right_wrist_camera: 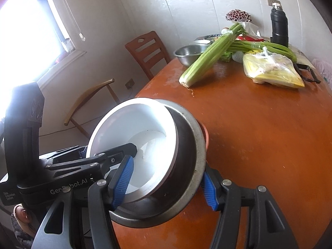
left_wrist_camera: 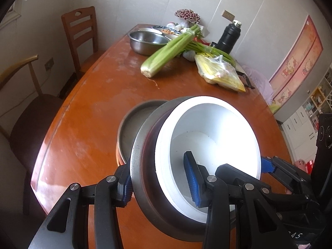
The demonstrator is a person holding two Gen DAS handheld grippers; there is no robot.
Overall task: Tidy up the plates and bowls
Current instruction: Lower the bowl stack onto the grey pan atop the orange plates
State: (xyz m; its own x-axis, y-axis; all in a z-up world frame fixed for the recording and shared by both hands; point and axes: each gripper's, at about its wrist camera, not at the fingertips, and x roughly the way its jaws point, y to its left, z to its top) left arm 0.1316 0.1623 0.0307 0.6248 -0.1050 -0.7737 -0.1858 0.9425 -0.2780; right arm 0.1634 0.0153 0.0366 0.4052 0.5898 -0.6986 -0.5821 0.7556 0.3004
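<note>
Gripping the nested white bowl (left_wrist_camera: 207,137) and steel bowl (left_wrist_camera: 143,151), tilted over the table's (left_wrist_camera: 87,128) near edge: left gripper (left_wrist_camera: 159,184) and right gripper (right_wrist_camera: 166,186) clamp opposite rims.

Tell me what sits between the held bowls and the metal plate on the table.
Nothing visible. Both grippers, left gripper and right gripper, clamp the steel bowl holding the white bowl, tilted directly beside the metal plate.
</note>
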